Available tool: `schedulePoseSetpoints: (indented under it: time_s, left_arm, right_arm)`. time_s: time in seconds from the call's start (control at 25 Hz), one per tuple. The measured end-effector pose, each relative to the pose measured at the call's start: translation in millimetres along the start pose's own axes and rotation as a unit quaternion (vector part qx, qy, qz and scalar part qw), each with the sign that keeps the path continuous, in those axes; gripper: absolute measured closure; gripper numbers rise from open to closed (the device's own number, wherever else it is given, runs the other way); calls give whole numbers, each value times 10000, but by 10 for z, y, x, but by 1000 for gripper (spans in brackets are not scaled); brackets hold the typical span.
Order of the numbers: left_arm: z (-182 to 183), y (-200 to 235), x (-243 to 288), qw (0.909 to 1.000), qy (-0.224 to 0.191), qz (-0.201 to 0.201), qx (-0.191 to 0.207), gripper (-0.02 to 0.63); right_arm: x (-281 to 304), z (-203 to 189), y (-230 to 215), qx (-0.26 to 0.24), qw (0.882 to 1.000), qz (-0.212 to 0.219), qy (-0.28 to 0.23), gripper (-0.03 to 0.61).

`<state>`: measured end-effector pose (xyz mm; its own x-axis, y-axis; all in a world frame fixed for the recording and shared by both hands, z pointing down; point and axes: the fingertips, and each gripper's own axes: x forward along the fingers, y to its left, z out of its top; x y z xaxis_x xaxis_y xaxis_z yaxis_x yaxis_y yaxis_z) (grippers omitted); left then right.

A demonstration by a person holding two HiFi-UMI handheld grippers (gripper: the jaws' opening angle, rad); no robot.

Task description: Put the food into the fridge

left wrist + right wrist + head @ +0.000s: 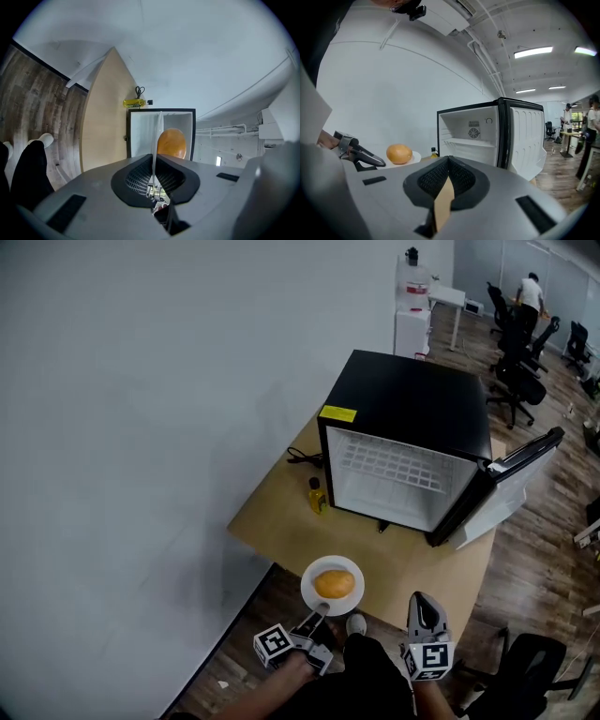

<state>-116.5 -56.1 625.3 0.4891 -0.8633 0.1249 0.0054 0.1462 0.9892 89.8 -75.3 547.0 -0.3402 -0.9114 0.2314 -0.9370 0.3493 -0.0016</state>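
Orange (335,583): lies in the middle of a white plate (310,597), well short of the fridge (412,409).
Plate: held up at the near edge of the desk (281,512), facing the fridge opening.
Left tool (321,612): closed on the plate's near rim.
Right tool (424,602): jaws together, nothing between them; right of the plate, apart from it.
Fridge: stands on the desk, door (520,470) swung open to the right, white inside.
Bottle (318,495): small, yellow, upright on the desk just left of the fridge.
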Motion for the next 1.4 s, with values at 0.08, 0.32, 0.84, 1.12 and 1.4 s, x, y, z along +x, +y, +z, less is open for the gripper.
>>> schedulePoseSetpoints:
  time_s: [0.08, 0.32, 0.84, 1.12, 1.4]
  left_arm:
    - [45, -27, 215, 9999, 88, 39, 54, 589]
    - [133, -161, 809, 9999, 166, 29, -15, 589]
    - [437, -423, 1828, 9996, 261, -107, 17, 591]
    - [596, -526, 2158, 9996, 261, -118, 69, 590]
    - [686, -308, 2301, 9998, 202, 44, -37, 590]
  right_arm:
    - [169, 27, -97, 32, 10000, -4, 9, 521]
    - [595, 92, -375, 27, 10000, 43, 59, 520]
    - [1174, 144, -848, 313, 9995, 50, 69, 521]
    - [1390, 132, -1041, 326, 9994, -71, 52, 521]
    - [1539, 50, -1058, 286, 9994, 9, 175, 520]
